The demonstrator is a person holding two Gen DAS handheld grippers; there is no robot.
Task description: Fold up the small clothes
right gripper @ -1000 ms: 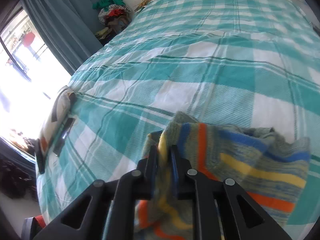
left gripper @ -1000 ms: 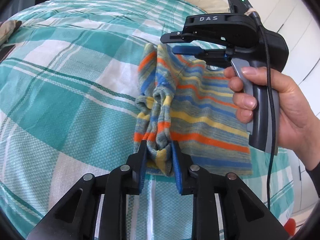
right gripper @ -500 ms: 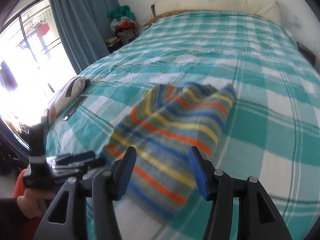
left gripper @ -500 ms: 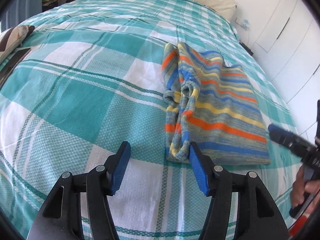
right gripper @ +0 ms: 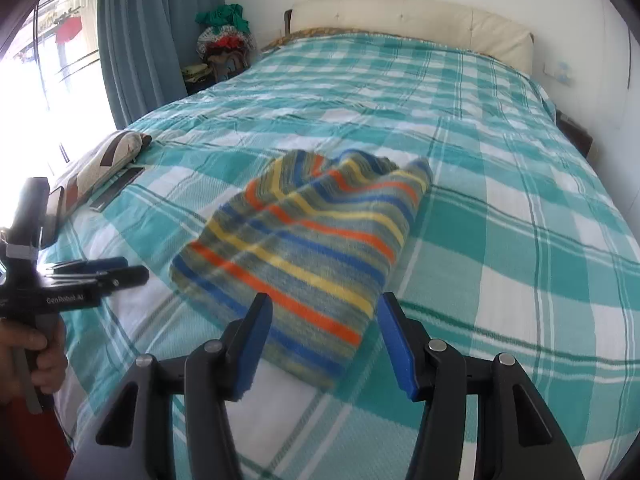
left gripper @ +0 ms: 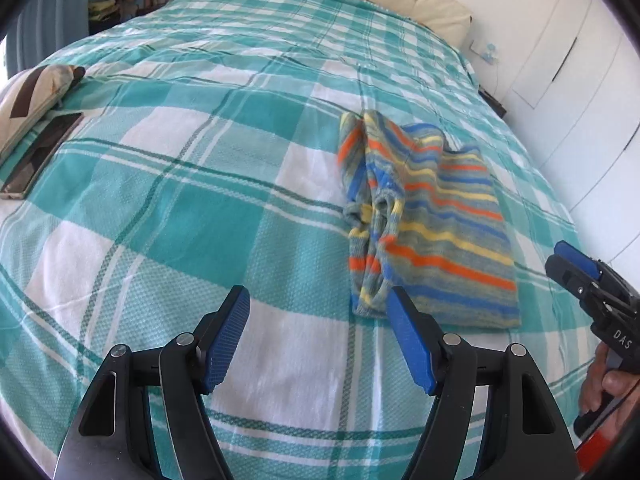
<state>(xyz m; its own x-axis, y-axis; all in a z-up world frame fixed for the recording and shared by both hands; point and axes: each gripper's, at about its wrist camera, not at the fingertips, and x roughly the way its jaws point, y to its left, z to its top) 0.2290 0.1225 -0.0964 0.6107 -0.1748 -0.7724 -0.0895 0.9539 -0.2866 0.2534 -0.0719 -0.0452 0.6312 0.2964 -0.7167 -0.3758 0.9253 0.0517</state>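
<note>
A small striped knit garment (left gripper: pixel 428 220), in orange, blue, yellow and grey, lies folded on the teal checked bedspread (left gripper: pixel 200 208). Its sleeves are bunched along its left edge in the left wrist view. It also shows in the right wrist view (right gripper: pixel 308 248). My left gripper (left gripper: pixel 320 332) is open and empty, held back just short of the garment's near left corner. My right gripper (right gripper: pixel 320 344) is open and empty, hovering over the garment's near edge. Each gripper shows in the other's view, the right one (left gripper: pixel 592 292) and the left one (right gripper: pixel 92 272).
A patterned pouch (left gripper: pixel 32 96) and a dark phone (left gripper: pixel 40 152) lie near the bed's left edge. A cream headboard (right gripper: pixel 412 28) stands at the far end. White cupboards (left gripper: pixel 580 80) line the right side. Curtain (right gripper: pixel 148 40) and a clothes pile (right gripper: pixel 224 36) stand far left.
Both grippers have let go of the garment, opened and drawn back from it. The garment now lies flat and folded on the bed.
</note>
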